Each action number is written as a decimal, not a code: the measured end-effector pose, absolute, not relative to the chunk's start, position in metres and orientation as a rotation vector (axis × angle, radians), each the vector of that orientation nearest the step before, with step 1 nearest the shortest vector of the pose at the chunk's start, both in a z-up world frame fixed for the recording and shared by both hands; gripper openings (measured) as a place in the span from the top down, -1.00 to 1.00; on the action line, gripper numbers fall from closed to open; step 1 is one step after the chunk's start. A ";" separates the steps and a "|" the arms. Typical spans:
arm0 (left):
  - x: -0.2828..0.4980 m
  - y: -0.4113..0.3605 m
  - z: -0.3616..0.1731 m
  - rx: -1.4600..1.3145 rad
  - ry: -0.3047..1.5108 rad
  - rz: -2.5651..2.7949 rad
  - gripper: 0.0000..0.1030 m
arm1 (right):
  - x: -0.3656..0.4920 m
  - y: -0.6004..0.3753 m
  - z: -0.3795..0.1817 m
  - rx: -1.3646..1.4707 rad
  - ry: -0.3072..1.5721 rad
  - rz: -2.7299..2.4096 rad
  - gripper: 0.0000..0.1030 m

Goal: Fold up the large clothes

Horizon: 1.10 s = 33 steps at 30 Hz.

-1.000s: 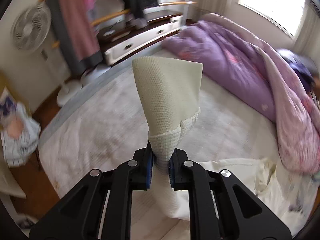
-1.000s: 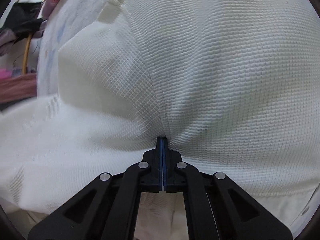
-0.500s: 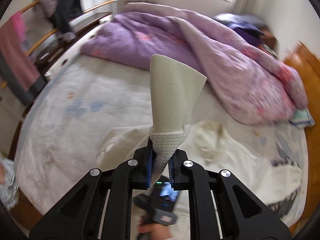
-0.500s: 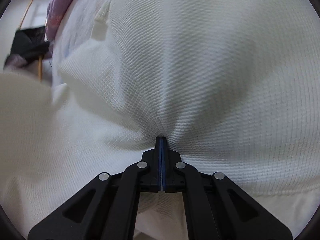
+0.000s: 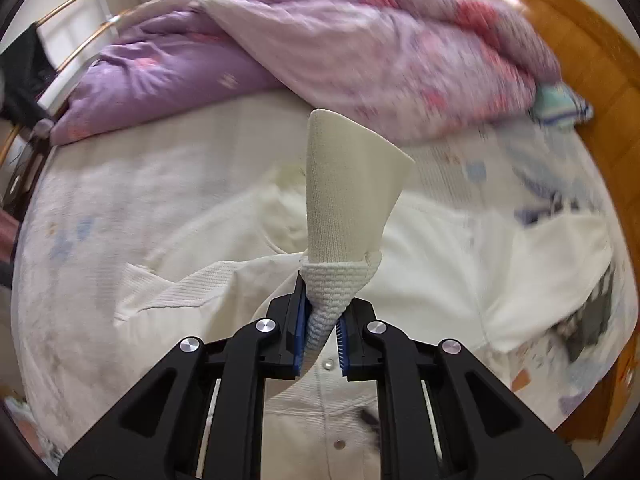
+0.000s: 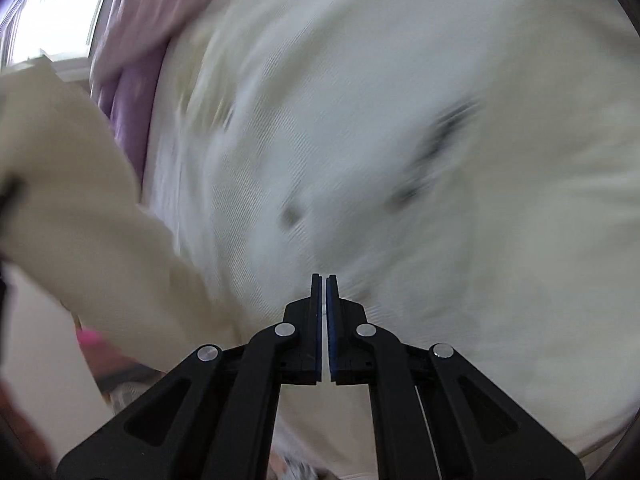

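Left fingers: the left gripper [image 5: 322, 334] is clamped on the ribbed cuff [image 5: 352, 196] of a cream jacket [image 5: 420, 264], the cuff standing up beyond the pads.
Right fingers: the right gripper [image 6: 324, 328] is seen all but closed with only a slit between the pads; nothing is held.
Jacket: it is spread on the bed [image 5: 80, 216], below the purple duvet [image 5: 280, 44].
Handling: it is judged soft, light and limp; hems, cuffs and shoulder seams are best pinched.
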<state>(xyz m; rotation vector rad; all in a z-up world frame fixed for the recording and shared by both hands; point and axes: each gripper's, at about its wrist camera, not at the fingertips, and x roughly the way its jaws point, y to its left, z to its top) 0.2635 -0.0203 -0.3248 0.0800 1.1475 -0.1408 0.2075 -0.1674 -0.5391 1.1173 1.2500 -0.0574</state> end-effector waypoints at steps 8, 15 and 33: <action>0.250 -0.056 -0.436 0.095 1.366 -0.230 0.59 | 0.170 -0.256 -0.513 1.162 1.124 -0.254 0.90; 0.227 -0.023 -0.429 -0.042 1.493 -0.335 -0.48 | 0.198 -0.258 -0.496 1.140 1.157 -0.316 -0.24; 0.142 0.260 -0.468 -0.852 1.579 0.267 -0.49 | 0.304 -0.211 -0.506 0.770 1.303 -0.162 0.80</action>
